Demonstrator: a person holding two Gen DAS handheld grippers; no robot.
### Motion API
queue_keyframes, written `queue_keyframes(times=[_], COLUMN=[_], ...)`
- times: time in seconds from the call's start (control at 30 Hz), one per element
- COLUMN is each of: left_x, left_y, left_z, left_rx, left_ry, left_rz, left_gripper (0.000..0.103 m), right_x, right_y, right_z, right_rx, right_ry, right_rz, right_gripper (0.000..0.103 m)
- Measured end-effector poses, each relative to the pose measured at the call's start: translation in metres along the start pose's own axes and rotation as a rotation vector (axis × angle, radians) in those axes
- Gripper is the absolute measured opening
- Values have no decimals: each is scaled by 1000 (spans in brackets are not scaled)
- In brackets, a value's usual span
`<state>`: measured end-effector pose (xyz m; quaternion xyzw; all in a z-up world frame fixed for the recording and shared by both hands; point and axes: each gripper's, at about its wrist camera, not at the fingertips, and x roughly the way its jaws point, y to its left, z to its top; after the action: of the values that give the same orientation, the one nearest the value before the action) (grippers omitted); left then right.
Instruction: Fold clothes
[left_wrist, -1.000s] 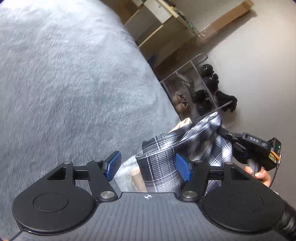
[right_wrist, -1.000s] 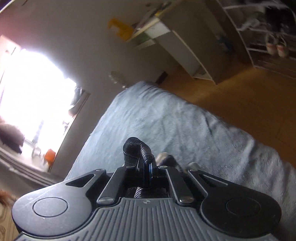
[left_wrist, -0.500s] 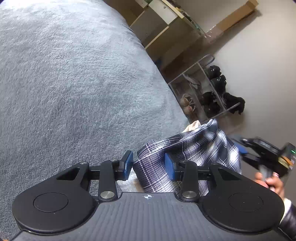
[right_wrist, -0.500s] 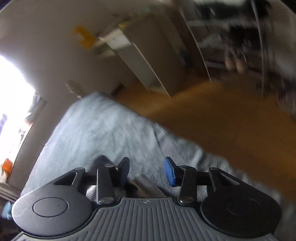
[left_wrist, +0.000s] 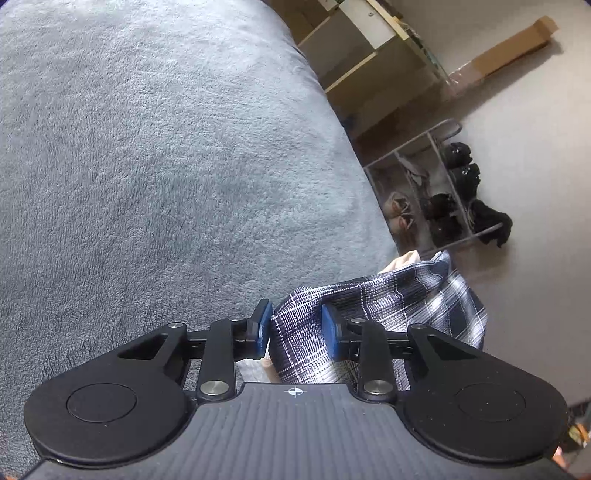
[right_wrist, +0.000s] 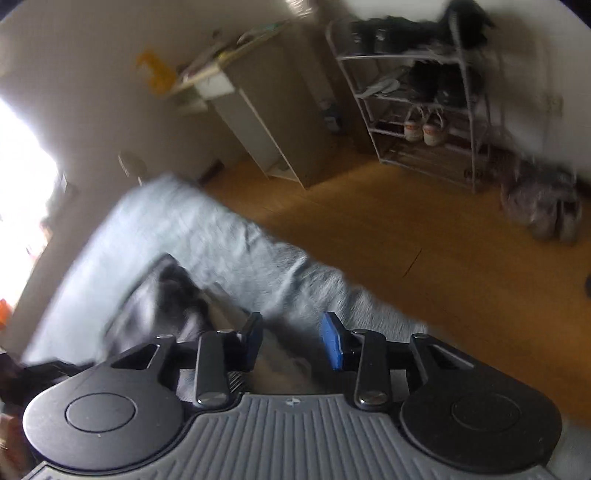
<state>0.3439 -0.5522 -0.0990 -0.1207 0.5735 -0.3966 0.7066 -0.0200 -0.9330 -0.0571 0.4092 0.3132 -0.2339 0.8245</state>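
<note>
Presently, on the left side, the grey blanket covers the bed and lies bare of clothing for most of its width; the plaid garment is bunched at the bed's near right edge, part of it trailing off toward the floor side. The left gripper is on it: a fold of the plaid cloth stands up between the two blue pads, and the jaws have just been closing on that fold — the right-hand pad is against the cloth, while the left-hand pad shows a thin gap, so I judge the grip near but not seated. The garment's bulk runs away to the right of these fingers, toward the shoe rack by the wall. Moving right, the right gripper stands well clear of the fold, its view badly smeared; its jaws have just eased in slightly from a wider gape, remain apart, and hold nothing. A dark blurred mass, possibly the same garment, lies to its left on the blanket — I cannot confirm that. The left hand is plainly nearer the work; any spreading would, in my judgement, need the right to return leftward.
</note>
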Motion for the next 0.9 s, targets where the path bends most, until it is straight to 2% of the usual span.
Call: queue_keyframes(times=[0.03, 0.13, 0.23, 0.4, 0.43, 0.53, 0.57, 0.6, 0.7, 0.8, 0.9], left_x=[0, -2, -2, 0, 1, 4, 5, 7, 10, 9, 8], left_y=[-2, -8, -15, -25, -25, -23, -22, -22, -18, -18, -17], left_z=[0, 1, 2, 0, -1, -2, -2, -2, 0, 2, 3], left_rx=[3, 15, 52, 130, 133, 126, 125, 125, 101, 98, 88], left_ry=[1, 5, 6, -7, -11, -16, -16, -15, -2, 12, 26], left_rz=[9, 35, 66, 113, 116, 104, 107, 111, 94, 87, 80], left_gripper=[29, 29, 29, 29, 29, 29, 28, 28, 28, 28, 28], right_x=[-10, -40, -45, -15, -1, 35, 36, 29, -12, -29, -10], right_y=[-1, 11, 50, 111, 113, 98, 92, 90, 109, 146, 186], right_z=[-8, -39, -69, -116, -125, -155, -159, -159, -142, -131, -139], right_rx=[17, -51, -314, -729, -789, -960, -970, -963, -922, -894, -932], right_ry=[-2, -29, -25, -31, 17, 205, 260, 275, 190, 106, 142], right_rz=[29, 95, 106, 137, 93, -148, -211, -233, -127, 93, 279], right_gripper=[40, 40, 39, 37, 37, 30, 29, 28, 28, 29, 29])
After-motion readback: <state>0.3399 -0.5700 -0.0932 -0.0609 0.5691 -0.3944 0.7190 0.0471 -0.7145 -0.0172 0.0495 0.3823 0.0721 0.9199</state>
